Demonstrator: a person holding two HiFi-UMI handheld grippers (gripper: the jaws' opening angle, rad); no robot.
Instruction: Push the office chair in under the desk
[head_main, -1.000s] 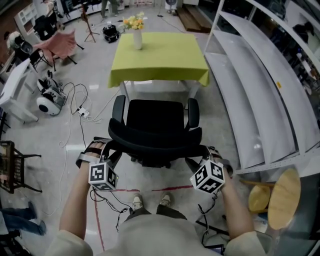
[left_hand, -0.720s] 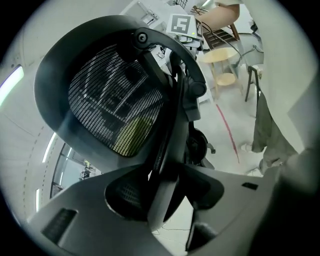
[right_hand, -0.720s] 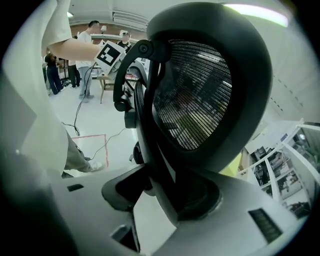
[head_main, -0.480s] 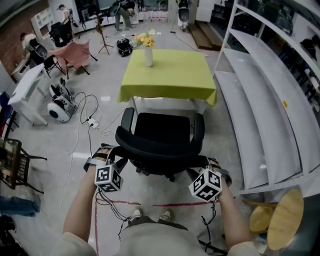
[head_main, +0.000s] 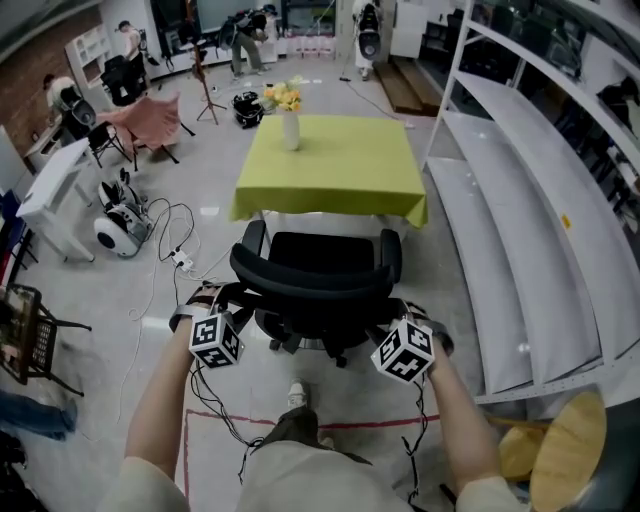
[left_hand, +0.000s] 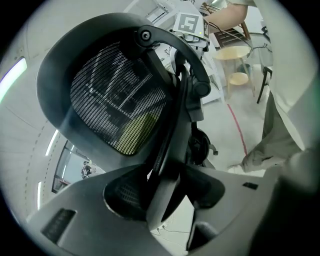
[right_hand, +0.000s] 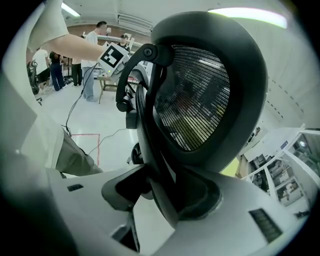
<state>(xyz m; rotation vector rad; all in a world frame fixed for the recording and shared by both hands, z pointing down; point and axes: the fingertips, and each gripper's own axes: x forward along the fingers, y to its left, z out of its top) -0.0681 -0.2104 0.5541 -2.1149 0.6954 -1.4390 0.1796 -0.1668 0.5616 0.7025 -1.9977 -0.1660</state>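
Observation:
The black office chair (head_main: 318, 262) faces the desk with the yellow-green cloth (head_main: 330, 165), its seat front close to the cloth's near edge. My left gripper (head_main: 228, 303) holds the left edge of the mesh backrest (head_main: 310, 287). My right gripper (head_main: 392, 312) holds the right edge. In the left gripper view the backrest's frame (left_hand: 172, 125) runs between the jaws of the left gripper (left_hand: 167, 200), which are opening while the rim still touches them. In the right gripper view the right gripper (right_hand: 165, 200) is shut on the backrest's rim (right_hand: 150, 130).
A vase of flowers (head_main: 289, 115) stands on the desk. White shelving (head_main: 520, 200) runs along the right. Cables and a power strip (head_main: 175, 255) lie on the floor at the left. A round wooden stool (head_main: 560, 440) is at my right, red floor tape (head_main: 340, 423) under my feet.
The chair has rolled forward towards the desk, its seat front now near the cloth's edge. Both grippers and the person have moved forward with it.

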